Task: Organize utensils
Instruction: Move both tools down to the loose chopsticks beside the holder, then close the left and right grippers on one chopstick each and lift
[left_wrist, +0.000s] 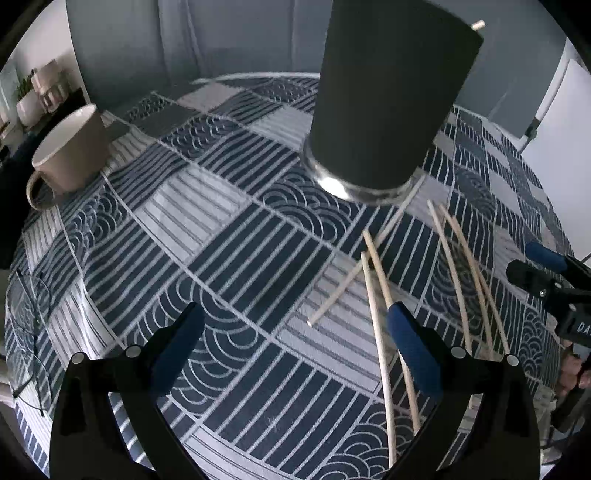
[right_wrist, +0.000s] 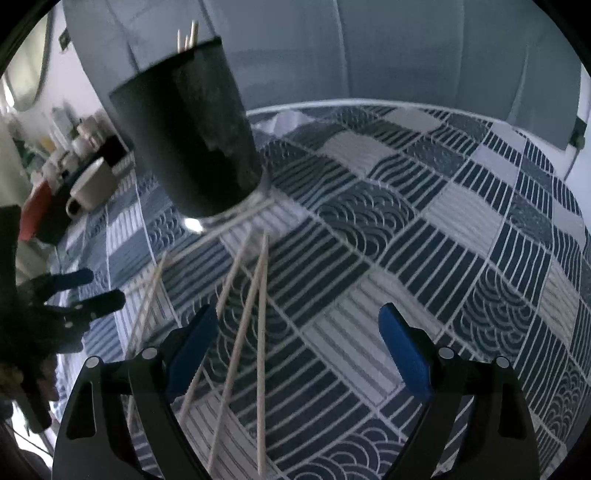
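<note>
Standing upright on the patterned tablecloth (left_wrist: 229, 236), the dark holder cup (left_wrist: 388, 103) is already carrying a few wooden sticks, whose tips (right_wrist: 188, 37) are showing above its rim in the right wrist view. That portion of the sorting is judged done. The larger share is still outstanding: several loose chopsticks (left_wrist: 376, 302) are lying flat on the cloth just in front of the cup's base, some crossing one another, one reaching up to the base itself. An exact count is not being offered, since the lens is bending them and the jaws are covering parts. A beige mug (left_wrist: 70, 151) is sitting well apart to the left and is playing no visible part.

The left gripper (left_wrist: 295, 332) is hanging over the cloth with its jaws spread wide and nothing between the pads; its right-hand finger is overlapping the nearest sticks in the picture, but contact cannot be confirmed. The right gripper (right_wrist: 299, 339) is likewise standing wide open and empty, with two sticks running under the gap near its left finger. Neither claw is gripping anything. Judgement: the task is at an early-to-middle stage, with a pickup yet to be made.
</note>
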